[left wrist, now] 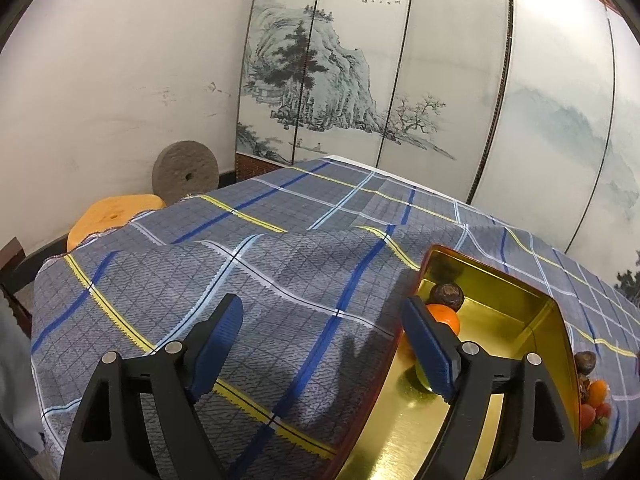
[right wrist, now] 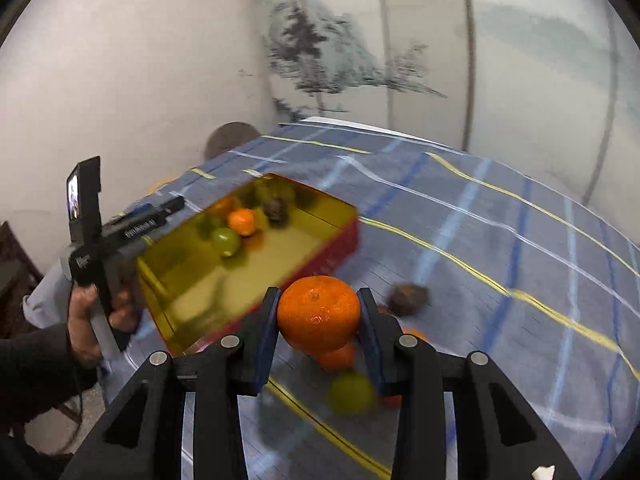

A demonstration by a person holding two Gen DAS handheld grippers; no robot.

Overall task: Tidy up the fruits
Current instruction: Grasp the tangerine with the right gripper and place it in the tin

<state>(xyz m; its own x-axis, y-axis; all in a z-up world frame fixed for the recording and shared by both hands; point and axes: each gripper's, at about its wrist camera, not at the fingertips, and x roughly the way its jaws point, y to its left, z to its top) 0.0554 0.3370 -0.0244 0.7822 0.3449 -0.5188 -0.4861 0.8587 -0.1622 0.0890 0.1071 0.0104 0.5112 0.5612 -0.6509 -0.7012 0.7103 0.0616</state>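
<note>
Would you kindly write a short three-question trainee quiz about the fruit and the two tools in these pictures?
1. What does the right tool hold?
2. True or false: the left tool grips the rim of the gold-lined red tin box.
3. Which fruits lie in that box? A) one orange only B) an orange, a green fruit and a dark brown fruit C) none

Key:
1. A round orange mandarin, clamped between its blue pads.
2. False; its jaws stand open and empty.
3. B

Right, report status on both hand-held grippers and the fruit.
Right hand-held gripper shut on round orange mandarin, lifted over the loose fruit. Left hand-held gripper open, empty, beside the gold-lined red tin box. Path to box clear.
</note>
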